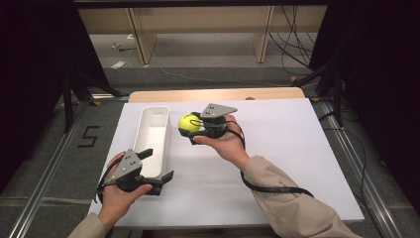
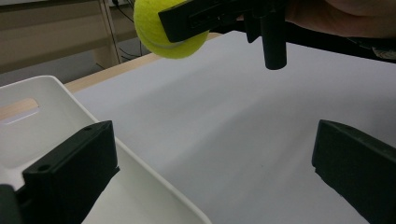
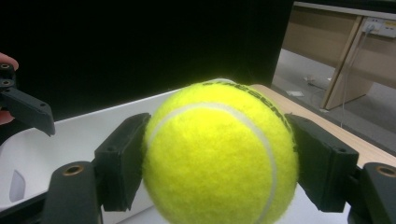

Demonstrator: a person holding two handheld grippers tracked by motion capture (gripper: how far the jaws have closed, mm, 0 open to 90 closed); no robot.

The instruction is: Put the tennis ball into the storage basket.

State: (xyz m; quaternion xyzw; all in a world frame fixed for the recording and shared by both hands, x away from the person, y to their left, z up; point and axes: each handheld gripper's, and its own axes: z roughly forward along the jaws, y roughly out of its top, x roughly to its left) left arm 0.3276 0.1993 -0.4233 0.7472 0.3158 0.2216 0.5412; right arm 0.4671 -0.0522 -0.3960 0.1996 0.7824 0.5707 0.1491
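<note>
My right hand-held gripper [image 1: 194, 130] is clenched on the ball [image 1: 188, 123], held above the bench [image 1: 277, 148] just beside the bin [image 1: 154, 130]; if I release early it bounces off the rim, toward my released left hand-held gripper [image 1: 157, 165].

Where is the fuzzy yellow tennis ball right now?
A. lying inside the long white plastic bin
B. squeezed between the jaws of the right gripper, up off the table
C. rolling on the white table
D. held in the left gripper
B: the right gripper clamps the fuzzy yellow tennis ball from both sides, above the table.
</note>
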